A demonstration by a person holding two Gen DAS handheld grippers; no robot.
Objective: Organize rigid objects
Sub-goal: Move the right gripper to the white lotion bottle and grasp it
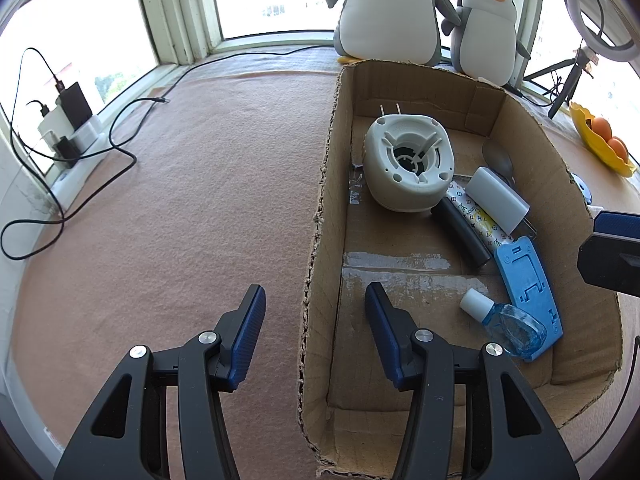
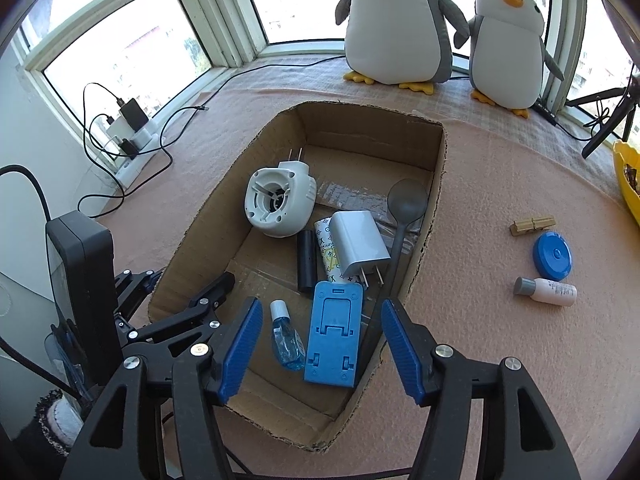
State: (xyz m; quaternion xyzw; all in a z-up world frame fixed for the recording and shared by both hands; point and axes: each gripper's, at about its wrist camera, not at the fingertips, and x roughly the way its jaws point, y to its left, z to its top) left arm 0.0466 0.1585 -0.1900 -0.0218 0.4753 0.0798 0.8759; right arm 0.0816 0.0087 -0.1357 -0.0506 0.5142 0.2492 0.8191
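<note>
A cardboard box (image 2: 436, 184) on the pink cloth holds a white round plug-in device (image 2: 276, 208), a white charger (image 2: 360, 244), a grey spoon (image 2: 406, 204), a black cylinder (image 2: 306, 260), a clear blue bottle (image 2: 286, 340) and a blue stand (image 2: 334, 336). My right gripper (image 2: 320, 306) hovers open above the blue stand, its pads clear of it. My left gripper (image 1: 316, 316) is open and straddles the box's left wall (image 1: 320, 208) without pressing on it. Right of the box lie a wooden clothespin (image 2: 532, 225), a blue lid (image 2: 553, 255) and a small white bottle (image 2: 548, 291).
Two plush penguins (image 2: 400, 20) stand on the sill behind the box. A yellow bowl (image 2: 626, 176) sits at the far right beside a tripod (image 2: 608, 120). A power strip with chargers and black cables (image 2: 128, 136) lies at the left.
</note>
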